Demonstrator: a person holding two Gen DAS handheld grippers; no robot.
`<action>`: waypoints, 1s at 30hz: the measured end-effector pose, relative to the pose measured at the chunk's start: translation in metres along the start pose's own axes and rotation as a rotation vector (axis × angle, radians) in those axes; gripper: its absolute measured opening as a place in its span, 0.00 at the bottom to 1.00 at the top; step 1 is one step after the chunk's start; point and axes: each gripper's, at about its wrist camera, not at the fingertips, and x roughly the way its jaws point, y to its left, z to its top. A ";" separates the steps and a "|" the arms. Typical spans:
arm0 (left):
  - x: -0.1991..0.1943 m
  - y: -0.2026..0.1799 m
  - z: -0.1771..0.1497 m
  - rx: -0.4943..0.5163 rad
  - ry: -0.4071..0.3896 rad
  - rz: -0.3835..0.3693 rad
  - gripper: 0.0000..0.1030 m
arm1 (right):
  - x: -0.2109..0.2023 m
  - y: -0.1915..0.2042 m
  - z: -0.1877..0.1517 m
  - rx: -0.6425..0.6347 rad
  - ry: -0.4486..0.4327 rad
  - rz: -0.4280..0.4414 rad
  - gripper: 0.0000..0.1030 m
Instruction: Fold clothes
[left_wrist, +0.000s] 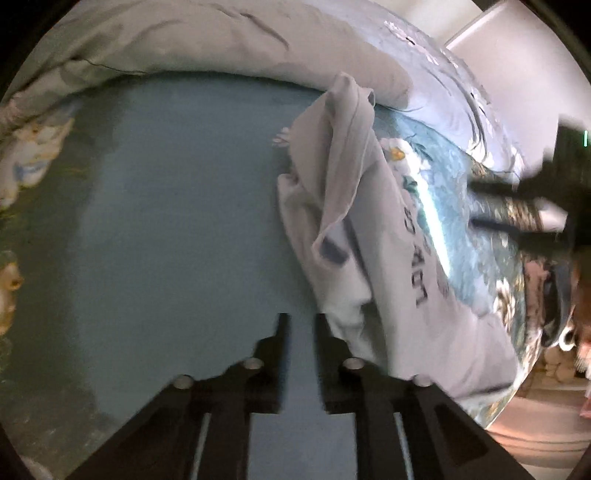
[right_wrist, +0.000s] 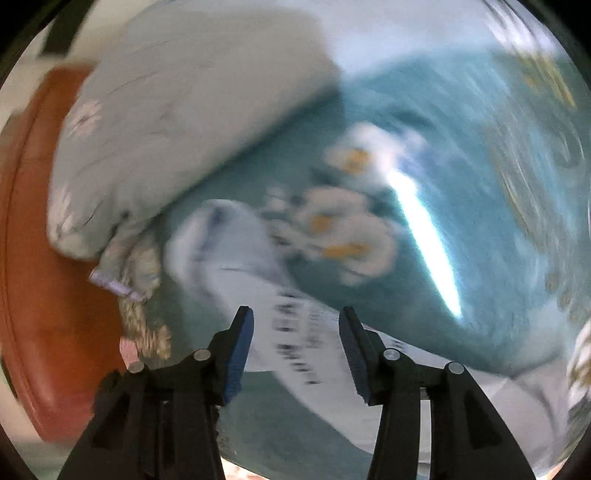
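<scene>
A white T-shirt (left_wrist: 354, 229) with dark printed letters lies crumpled on the teal bed sheet (left_wrist: 177, 221), right of centre in the left wrist view. My left gripper (left_wrist: 301, 317) hovers over the sheet at the shirt's near left edge, its jaws a narrow gap apart with nothing between them. In the blurred right wrist view the shirt (right_wrist: 258, 295) stretches from centre to the lower right. My right gripper (right_wrist: 297, 314) is open and empty just above it. The right gripper also shows at the right edge of the left wrist view (left_wrist: 517, 206).
A pale grey pillow (left_wrist: 221, 40) lies along the far side of the bed; it also shows in the right wrist view (right_wrist: 166, 122). The sheet has white flower prints (right_wrist: 340, 229). An orange-brown headboard or bed edge (right_wrist: 40, 277) runs along the left.
</scene>
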 end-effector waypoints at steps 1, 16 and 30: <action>0.006 0.000 0.004 -0.004 0.002 -0.014 0.29 | 0.004 -0.010 -0.002 0.026 0.005 0.004 0.48; -0.002 0.004 0.008 -0.086 -0.101 -0.144 0.06 | 0.014 -0.038 -0.004 0.032 0.014 0.069 0.48; -0.086 0.128 -0.075 -0.388 -0.119 0.007 0.06 | 0.098 0.091 0.011 -0.450 0.126 0.011 0.48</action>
